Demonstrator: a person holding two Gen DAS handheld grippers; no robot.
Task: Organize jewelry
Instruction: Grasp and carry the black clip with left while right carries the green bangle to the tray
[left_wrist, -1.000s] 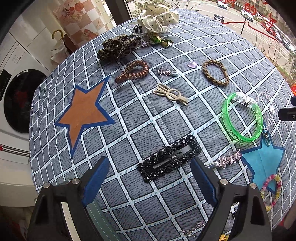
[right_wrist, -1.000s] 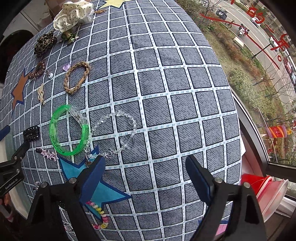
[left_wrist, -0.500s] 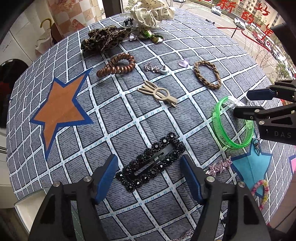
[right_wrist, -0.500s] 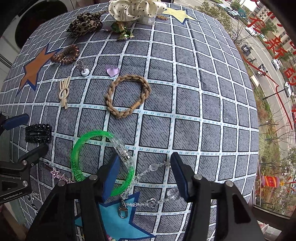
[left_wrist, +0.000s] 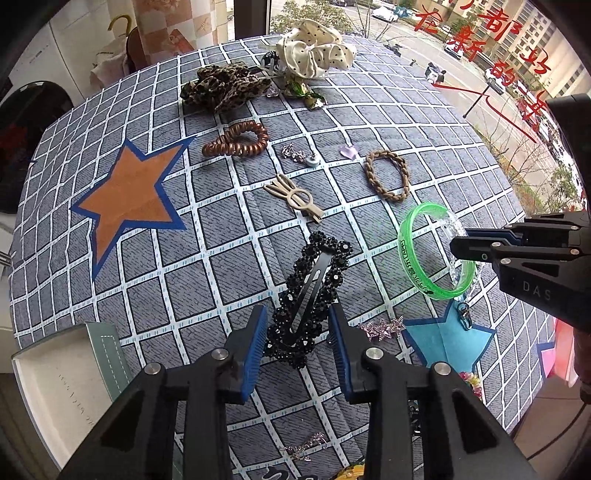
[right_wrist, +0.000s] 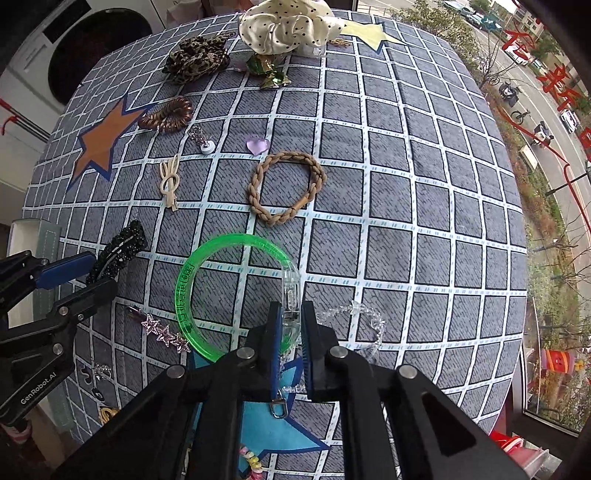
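Observation:
My left gripper is shut on the near end of a black beaded hair clip, which lies on the checked cloth; the clip also shows in the right wrist view. My right gripper is shut on the clear clasp section of a green bangle, seen in the left wrist view too. A clear bead bracelet lies under and right of that gripper. A blue star patch lies just below the bangle.
An orange star patch, brown coil tie, beige clip, braided tan band, purple heart, leopard scrunchie and white dotted scrunchie lie on the cloth. A grey box sits at the left edge.
Both grippers have moved forward and closed. The left one closed on the black clip, which turned lengthwise between its fingers. The right one closed on the bangle's clear clasp.

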